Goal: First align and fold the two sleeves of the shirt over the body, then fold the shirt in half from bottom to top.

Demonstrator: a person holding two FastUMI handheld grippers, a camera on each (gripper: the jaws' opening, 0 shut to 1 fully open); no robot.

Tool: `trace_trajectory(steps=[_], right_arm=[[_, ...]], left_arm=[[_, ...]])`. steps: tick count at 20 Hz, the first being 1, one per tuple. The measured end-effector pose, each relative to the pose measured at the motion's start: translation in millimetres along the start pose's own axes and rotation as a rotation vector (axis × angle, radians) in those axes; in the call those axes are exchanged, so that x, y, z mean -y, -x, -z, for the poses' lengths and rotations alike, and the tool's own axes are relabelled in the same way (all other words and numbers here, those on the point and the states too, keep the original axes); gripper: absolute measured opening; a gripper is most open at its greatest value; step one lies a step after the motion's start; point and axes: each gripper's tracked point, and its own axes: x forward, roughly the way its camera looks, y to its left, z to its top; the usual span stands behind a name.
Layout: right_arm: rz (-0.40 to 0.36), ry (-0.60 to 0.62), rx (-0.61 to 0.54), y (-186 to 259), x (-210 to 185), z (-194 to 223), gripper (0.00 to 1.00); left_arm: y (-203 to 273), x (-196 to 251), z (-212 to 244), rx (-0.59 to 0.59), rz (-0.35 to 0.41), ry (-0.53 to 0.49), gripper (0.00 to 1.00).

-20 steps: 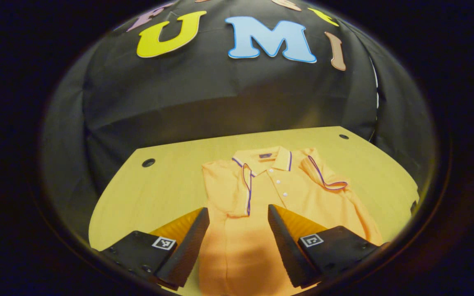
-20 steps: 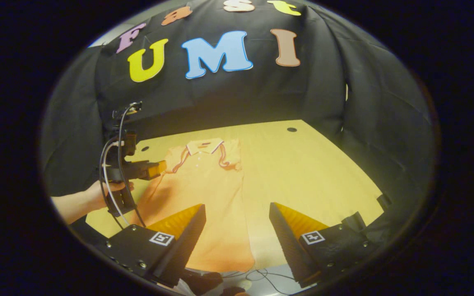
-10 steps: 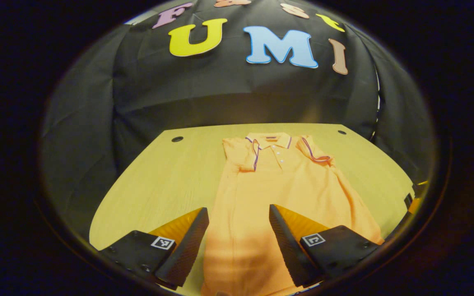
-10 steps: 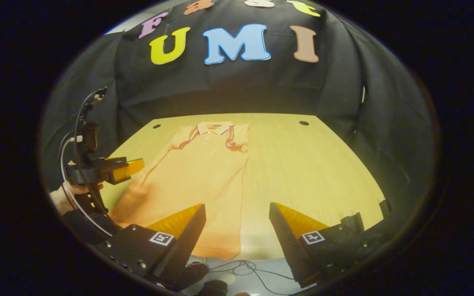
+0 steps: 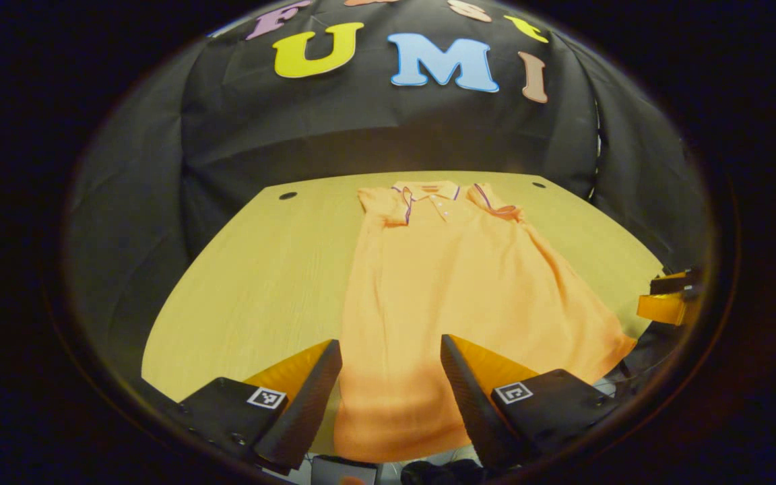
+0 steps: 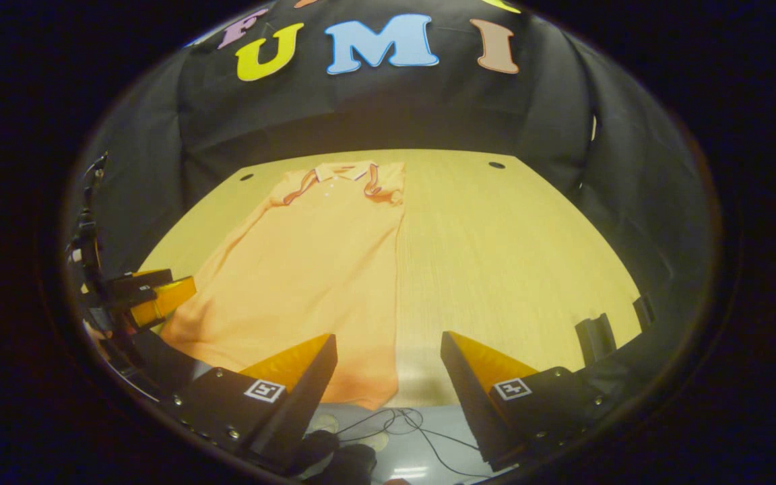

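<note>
An orange polo shirt (image 5: 455, 283) lies flat on the yellow wooden table (image 5: 260, 269), collar at the far end, both short sleeves folded in over the chest. Its hem reaches the near table edge. My left gripper (image 5: 391, 394) hovers open above the hem, nothing between its fingers. In the right gripper view the shirt (image 6: 314, 269) lies left of centre, and my right gripper (image 6: 388, 387) stands open over the shirt's right bottom corner at the table's near edge. The left gripper (image 6: 152, 296) shows at the far left of that view, the right gripper (image 5: 664, 303) at the far right of the left gripper view.
The table (image 6: 509, 269) has small round holes (image 5: 287, 195) near its far corners. Black cloth hangs behind and beside it. Below the near edge I see a pale floor with thin cables (image 6: 401, 424). A dark clamp (image 6: 593, 333) sits on the table's right rim.
Both grippers have drawn back toward the near edge of the table, so the whole shirt and its hem have come into view. Both stay open.
</note>
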Motion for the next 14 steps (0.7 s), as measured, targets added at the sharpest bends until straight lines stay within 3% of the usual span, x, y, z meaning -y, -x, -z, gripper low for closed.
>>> trace_trajectory(steps=[5, 14], right_arm=[[0.012, -0.014, -0.061, -14, -10, 18, 0.97], [0.024, 0.012, -0.142, -29, -21, 48, 0.97]], left_arm=[[10, -5, 35, -0.047, 0.031, -0.036, 0.97], [21, -17, 68, -0.089, 0.044, -0.004, 0.97]])
